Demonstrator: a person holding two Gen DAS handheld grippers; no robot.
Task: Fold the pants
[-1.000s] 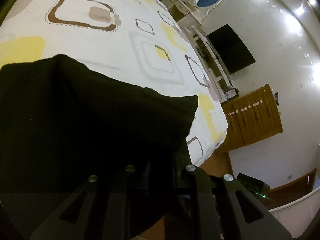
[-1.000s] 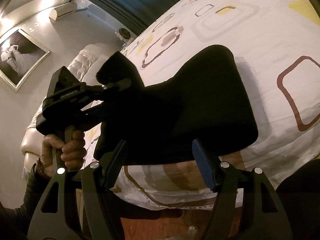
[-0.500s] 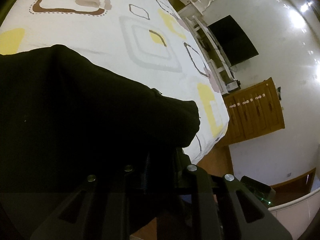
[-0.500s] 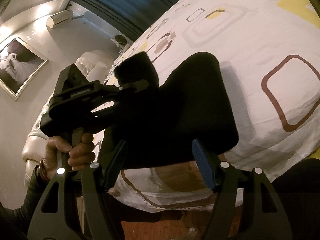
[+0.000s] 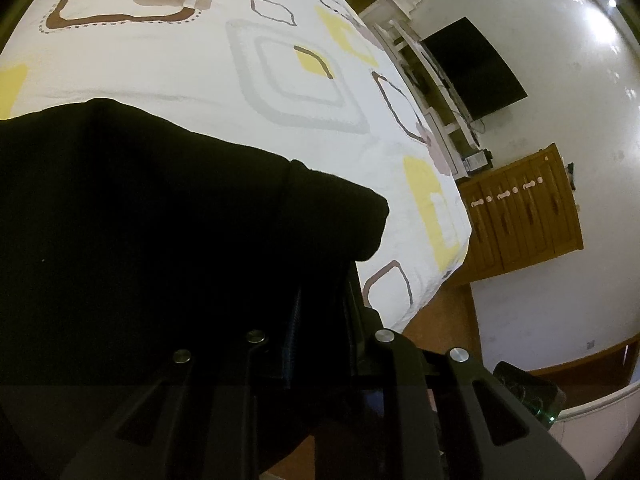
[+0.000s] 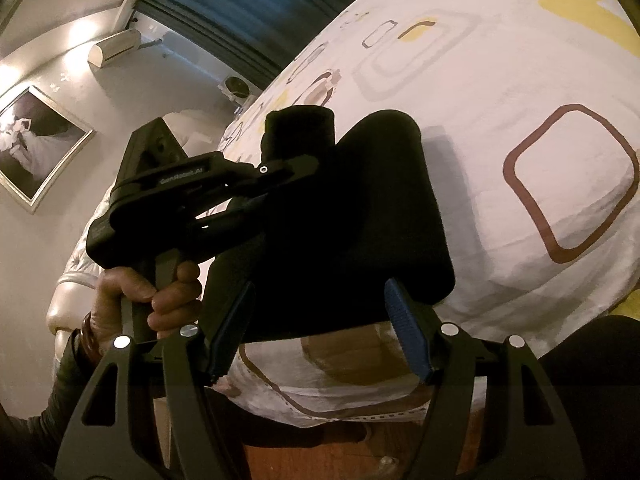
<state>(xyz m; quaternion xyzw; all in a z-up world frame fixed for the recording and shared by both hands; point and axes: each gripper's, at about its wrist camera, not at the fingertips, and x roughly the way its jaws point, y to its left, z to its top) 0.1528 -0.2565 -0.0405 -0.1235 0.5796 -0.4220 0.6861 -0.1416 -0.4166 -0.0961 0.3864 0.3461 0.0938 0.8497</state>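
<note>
Now pants (image 6: 340, 232) pinched – left hand-held gripper (image 6: 296, 184).

black pants (image 5: 140, 220) hide left gripper (image 5: 320, 312) jaws

I saw black pants (image 6: 340, 216) against a white bedsheet (image 5: 168, 64) printed with rounded squares in brown outline, pale grey and yellow. My left gripper (image 6: 280, 176) was black all over; my right gripper (image 6: 320, 332) had a black frame and blue ribbed pads (image 6: 408, 340). Far right stood a honey-brown wooden cabinet (image 5: 524, 216) with pale knobs and a black television (image 5: 472, 68) on a white wall. Far left, dark teal curtains (image 6: 248, 12) hung beside a silver-framed black-and-white picture (image 6: 36, 144).
</note>
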